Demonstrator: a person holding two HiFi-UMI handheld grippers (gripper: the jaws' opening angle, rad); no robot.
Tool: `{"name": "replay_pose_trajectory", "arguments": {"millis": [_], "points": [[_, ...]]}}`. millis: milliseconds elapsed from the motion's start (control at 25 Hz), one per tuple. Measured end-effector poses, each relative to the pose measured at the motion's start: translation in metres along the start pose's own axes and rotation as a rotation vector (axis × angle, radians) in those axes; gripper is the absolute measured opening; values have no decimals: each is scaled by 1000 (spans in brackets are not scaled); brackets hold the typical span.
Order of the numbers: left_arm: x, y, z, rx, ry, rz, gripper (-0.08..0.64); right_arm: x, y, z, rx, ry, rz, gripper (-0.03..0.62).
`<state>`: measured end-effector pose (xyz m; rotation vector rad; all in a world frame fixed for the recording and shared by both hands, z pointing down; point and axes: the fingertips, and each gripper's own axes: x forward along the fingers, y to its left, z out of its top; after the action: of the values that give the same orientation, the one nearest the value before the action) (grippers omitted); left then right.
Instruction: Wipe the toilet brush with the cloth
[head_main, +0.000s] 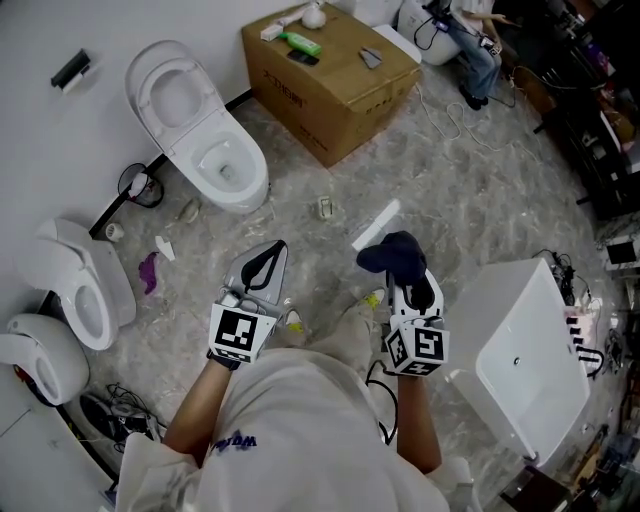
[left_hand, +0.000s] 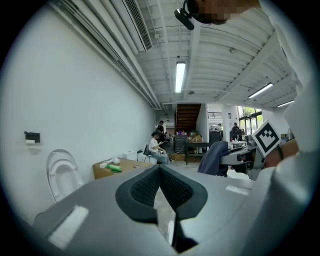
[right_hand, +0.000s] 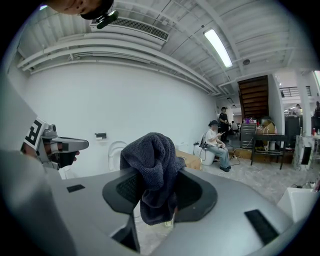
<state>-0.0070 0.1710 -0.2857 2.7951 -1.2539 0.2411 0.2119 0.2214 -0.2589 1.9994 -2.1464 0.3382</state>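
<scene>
While both hover above the marbled floor (head_main: 450, 200): right hand-held gripper (head_main: 405, 272) clamped on dark blue cloth (right_hand: 150, 165); left hand-held gripper (left_hand: 160, 172) closed, tips meeting, empty

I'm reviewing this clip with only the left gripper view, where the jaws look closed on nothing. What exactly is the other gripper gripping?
Observer: The right gripper view shows the right gripper shut on a dark knitted cloth, which drapes over its jaws.
Reviewer: Is the toilet brush near either gripper?
Observer: I cannot pick out a toilet brush anywhere in the head view. The left gripper hangs shut over the marbled floor.
Reviewer: I see one toilet. Are there others?
Observer: Yes. Besides that toilet, the head view shows a second toilet and another white fixture along the same wall.
</scene>
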Motion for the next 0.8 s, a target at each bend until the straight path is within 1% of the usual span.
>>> {"name": "replay_pose_trajectory", "arguments": {"millis": [200, 280, 480, 800], "points": [[1, -8, 15, 45, -29, -15, 0, -7, 4, 1, -5, 0, 3, 161], [-1, -8, 17, 42, -35, -17, 0, -9, 4, -1, -5, 2, 2, 161], [-8, -4, 12, 43, -8, -9, 0, -11, 6, -2, -4, 8, 4, 161], [-12, -4, 5, 36, 3, -7, 0, -12, 10, -2, -10, 5, 9, 161]]}}
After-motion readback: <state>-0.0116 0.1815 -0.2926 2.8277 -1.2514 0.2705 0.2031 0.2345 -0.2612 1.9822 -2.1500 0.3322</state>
